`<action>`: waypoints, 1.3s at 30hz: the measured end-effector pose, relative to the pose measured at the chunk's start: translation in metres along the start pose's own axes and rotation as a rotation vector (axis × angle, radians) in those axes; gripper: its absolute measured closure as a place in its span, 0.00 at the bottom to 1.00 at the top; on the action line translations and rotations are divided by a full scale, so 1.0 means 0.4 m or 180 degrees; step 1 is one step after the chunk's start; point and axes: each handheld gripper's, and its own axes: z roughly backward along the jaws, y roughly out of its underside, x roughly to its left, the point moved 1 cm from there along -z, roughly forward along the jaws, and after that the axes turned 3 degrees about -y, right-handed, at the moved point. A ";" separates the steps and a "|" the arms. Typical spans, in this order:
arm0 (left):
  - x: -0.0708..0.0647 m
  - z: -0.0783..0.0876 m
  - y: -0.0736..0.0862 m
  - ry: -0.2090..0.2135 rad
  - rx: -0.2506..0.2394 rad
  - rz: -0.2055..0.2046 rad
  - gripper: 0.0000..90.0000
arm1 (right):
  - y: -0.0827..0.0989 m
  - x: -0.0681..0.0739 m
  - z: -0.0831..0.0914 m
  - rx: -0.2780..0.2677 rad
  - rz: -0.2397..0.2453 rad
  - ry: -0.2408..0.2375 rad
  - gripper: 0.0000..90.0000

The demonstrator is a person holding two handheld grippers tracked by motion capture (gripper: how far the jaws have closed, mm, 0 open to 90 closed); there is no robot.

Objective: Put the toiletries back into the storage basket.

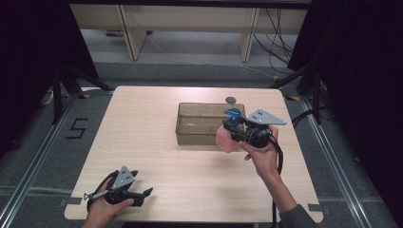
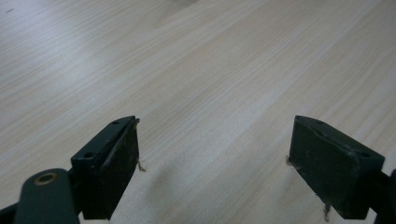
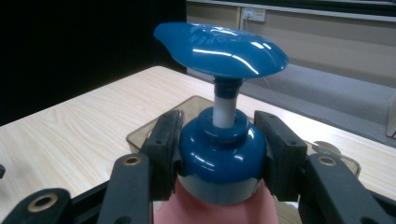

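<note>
The right tongs (image 1: 234, 129) pinch the blue collar of an upright pink pump bottle (image 1: 225, 137), right of frame centre, just in front of the clear tub (image 1: 187, 124). The left tongs (image 1: 142, 194) rest spread, lower left.

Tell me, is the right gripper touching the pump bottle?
Touching. In the right gripper view, the right gripper presses both pads against the blue collar of the pump bottle.

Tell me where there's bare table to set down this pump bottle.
Bare wood lies left of the clear bin and between it and the left gripper. It's crowded at the bin's right end, where the right gripper holds the pump bottle.
</note>
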 end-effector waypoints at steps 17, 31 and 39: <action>-0.004 0.001 -0.001 0.0031 -0.0012 0.0081 0.18 | -0.039 -0.037 -0.015 -0.0003 -0.0028 0.0133 0.60; -0.004 0.002 0.001 -0.0007 0.0020 0.0059 0.18 | -0.070 -0.094 -0.055 0.0030 -0.0132 0.0338 0.60; -0.003 0.002 -0.001 0.0023 0.0008 0.0041 0.18 | -0.061 -0.124 -0.097 0.0087 -0.0208 0.0393 0.60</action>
